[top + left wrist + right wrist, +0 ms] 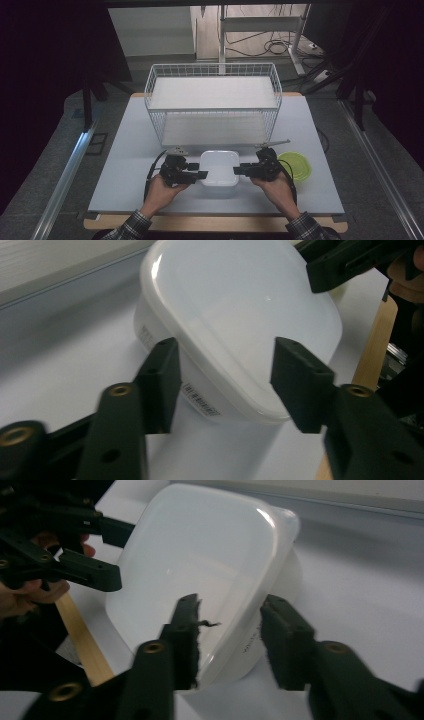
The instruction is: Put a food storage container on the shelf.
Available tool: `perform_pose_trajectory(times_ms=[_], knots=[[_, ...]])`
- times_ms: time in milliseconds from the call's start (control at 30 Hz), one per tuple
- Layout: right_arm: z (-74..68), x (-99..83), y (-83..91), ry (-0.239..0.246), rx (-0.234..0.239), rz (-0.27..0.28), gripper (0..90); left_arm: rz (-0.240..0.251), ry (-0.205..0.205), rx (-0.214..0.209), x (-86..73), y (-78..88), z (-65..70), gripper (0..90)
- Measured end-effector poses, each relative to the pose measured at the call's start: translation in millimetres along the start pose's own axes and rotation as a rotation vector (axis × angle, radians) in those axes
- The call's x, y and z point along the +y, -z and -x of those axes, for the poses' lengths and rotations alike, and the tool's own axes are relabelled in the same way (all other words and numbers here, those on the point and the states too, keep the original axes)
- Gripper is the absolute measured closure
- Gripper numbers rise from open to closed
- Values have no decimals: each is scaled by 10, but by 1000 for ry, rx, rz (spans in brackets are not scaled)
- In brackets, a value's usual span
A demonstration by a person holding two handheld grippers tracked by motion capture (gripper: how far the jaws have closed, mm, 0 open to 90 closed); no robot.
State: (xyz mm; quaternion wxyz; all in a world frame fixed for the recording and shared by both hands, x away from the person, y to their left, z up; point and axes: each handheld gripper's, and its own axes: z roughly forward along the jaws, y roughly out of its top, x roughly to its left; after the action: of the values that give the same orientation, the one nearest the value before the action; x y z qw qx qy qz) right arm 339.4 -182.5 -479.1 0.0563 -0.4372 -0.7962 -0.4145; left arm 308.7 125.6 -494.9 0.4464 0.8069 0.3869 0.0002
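Right, wire basket [212,102] at the back of the table [125,165] holds a flat white board on its top level, another below. White tub [219,168], lid on, sits in front of it, between both grippers; contents hidden by the lid. Green lid [296,165] lies flat just right of the right gripper [240,170]. Left gripper [200,175] straddles the tub's left rim, one jaw over the lid, one down the side wall. Right gripper straddles the right rim likewise. Both partly closed; can't tell if pads actually press the rim. Tub's label text is too blurred to read.
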Motion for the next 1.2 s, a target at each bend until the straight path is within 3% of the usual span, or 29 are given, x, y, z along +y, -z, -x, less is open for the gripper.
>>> perform_pose_trajectory(times_ms=[200,300,467,500,633,867,1200], knots=[[-37,-48,69,-40,-4,57,738,34,24,57,-16,54,85,643],[-45,-64,90,-48,-12,85,784,72,51,52,-40,77,77,716],[-96,-84,92,-13,-47,103,790,101,99,46,-71,77,46,761],[-122,-88,87,11,-66,109,790,104,100,51,-74,79,41,773],[-218,-89,70,91,-123,116,790,113,88,75,-73,93,40,784],[-237,-19,128,122,-102,156,790,154,78,60,-5,190,44,788],[-329,129,258,166,-86,207,792,183,41,74,147,355,94,790]])
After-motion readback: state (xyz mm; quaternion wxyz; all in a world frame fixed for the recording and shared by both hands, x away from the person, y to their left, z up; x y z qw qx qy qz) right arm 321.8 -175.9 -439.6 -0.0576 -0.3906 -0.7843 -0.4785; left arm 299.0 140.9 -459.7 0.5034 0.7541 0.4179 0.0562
